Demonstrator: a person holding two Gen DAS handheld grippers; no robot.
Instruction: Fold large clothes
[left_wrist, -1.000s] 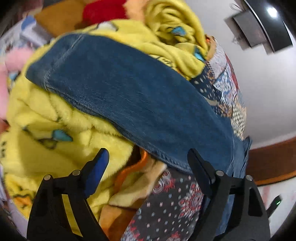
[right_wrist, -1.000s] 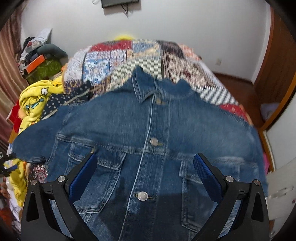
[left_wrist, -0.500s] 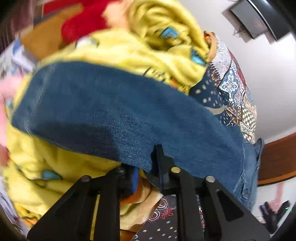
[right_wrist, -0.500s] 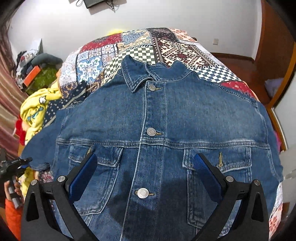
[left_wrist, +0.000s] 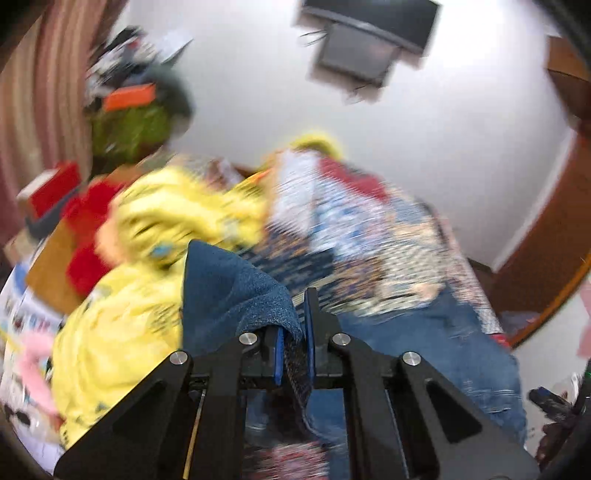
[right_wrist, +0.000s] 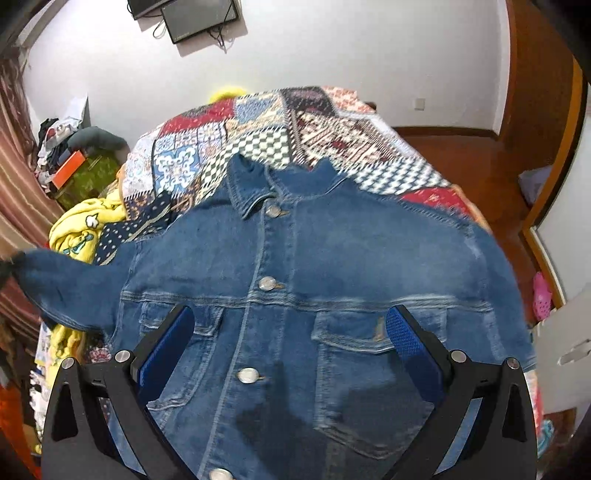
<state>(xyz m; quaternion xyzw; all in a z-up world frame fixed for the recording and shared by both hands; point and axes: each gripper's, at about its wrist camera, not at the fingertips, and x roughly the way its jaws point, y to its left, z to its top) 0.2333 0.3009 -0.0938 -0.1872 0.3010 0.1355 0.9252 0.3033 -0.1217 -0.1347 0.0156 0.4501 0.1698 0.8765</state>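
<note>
A blue denim jacket (right_wrist: 314, 280) lies face up and buttoned on a patchwork bedspread (right_wrist: 295, 136), collar toward the far wall. My right gripper (right_wrist: 290, 343) is open and empty, hovering over the chest pockets. My left gripper (left_wrist: 293, 345) is shut on the jacket's left sleeve (left_wrist: 229, 291), which is lifted off the bed. In the right wrist view the raised sleeve (right_wrist: 70, 288) stretches out to the left edge. The left wrist view is motion-blurred.
A yellow fleece blanket (left_wrist: 147, 280) and red cloth (left_wrist: 88, 229) are heaped at the bed's left side. A green bag with an orange box (right_wrist: 81, 173) sits by the striped curtain. A wall monitor (right_wrist: 199, 14) hangs behind the bed. Wooden wardrobe at right (right_wrist: 539, 110).
My left gripper closed on the sleeve edge and lifted it, swinging up and toward the bed. My right gripper has drifted slightly forward over the jacket, still open.
</note>
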